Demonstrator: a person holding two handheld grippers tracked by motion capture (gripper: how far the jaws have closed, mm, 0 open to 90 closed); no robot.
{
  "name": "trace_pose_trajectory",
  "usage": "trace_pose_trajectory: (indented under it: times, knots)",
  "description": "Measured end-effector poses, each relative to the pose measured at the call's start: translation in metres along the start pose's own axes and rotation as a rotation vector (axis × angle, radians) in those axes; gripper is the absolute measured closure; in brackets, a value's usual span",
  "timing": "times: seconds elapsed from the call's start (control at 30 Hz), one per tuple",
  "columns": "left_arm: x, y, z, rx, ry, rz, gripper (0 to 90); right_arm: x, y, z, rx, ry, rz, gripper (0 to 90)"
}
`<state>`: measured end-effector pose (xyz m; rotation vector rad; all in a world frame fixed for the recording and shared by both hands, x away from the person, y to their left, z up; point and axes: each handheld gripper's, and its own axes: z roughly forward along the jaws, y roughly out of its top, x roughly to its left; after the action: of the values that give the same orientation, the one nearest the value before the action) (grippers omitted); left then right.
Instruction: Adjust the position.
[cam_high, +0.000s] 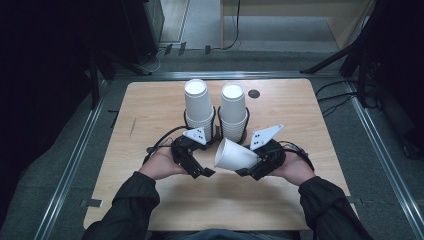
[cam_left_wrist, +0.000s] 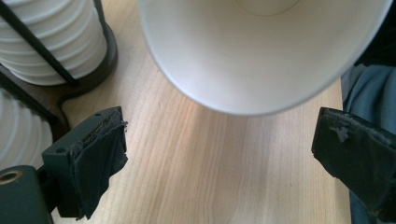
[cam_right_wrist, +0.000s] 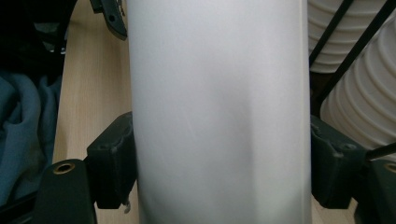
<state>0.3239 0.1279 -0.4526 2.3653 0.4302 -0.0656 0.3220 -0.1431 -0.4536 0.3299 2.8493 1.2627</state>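
Item: one white paper cup (cam_high: 234, 155), lying sideways above the surface (cam_high: 150, 105) near its front edge, the right gripper (cam_high: 252, 169) fingers gripping its narrow end, the left gripper (cam_high: 197, 169) fingers standing wide and empty beside its mouth; probably being handed over, needing the left closing on the rim.

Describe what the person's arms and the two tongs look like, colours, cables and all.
Both forearms wear dark, nearly black long sleeves. The left tongs and right tongs are black, blocky, two-jawed tools, each topped by a pale grey three-cornered plate with small dark holes. Thin black cables trail from them. Up close, the jaw pads are wrapped in worn, frayed black tape.
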Motion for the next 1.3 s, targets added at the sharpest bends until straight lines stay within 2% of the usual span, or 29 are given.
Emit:
trace_pose_trajectory:
  times: [0.17,0.27,0.47,0.5,0.6,0.67,0.87,0.93,1.1,1.27,1.3]
  knots:
    - [0.002,-0.003,-0.005,-0.061,-0.016,-0.037,3.6,-0.001,-0.001,-0.007,-0.033,-0.007,0.009,22.9]
    - [0.002,-0.004,-0.006,-0.086,-0.015,-0.042,3.6,-0.001,-0.001,-0.009,-0.040,-0.007,0.015,22.9]
    - [0.001,-0.002,-0.008,-0.149,-0.047,-0.066,3.6,-0.002,-0.001,-0.014,-0.082,-0.001,0.023,22.9]
    - [0.000,0.000,-0.008,-0.176,-0.066,-0.072,3.5,-0.002,0.000,-0.015,-0.100,0.009,0.024,22.9]
    - [-0.002,0.002,-0.008,-0.196,-0.073,-0.071,3.5,0.000,0.001,-0.015,-0.110,0.018,0.014,22.9]
    - [-0.004,0.005,-0.006,-0.216,-0.097,-0.074,3.5,0.002,0.003,-0.014,-0.118,0.026,0.005,22.9]
    - [-0.007,0.010,-0.001,-0.233,-0.096,-0.080,0.9,0.005,0.006,-0.011,-0.120,0.040,-0.007,22.9]
    - [-0.007,0.011,0.001,-0.252,-0.118,-0.097,0.9,0.005,0.006,-0.009,-0.117,0.048,-0.015,22.9]
    - [-0.010,0.014,0.003,-0.260,-0.117,-0.085,1.0,0.008,0.009,-0.002,-0.107,0.059,-0.023,22.9]
    - [-0.009,0.014,0.003,-0.267,-0.126,-0.106,1.4,0.010,0.012,0.004,-0.104,0.065,-0.032,22.9]
    - [-0.009,0.014,0.001,-0.288,-0.141,-0.105,7.6,0.010,0.013,0.004,-0.108,0.063,-0.028,23.0]
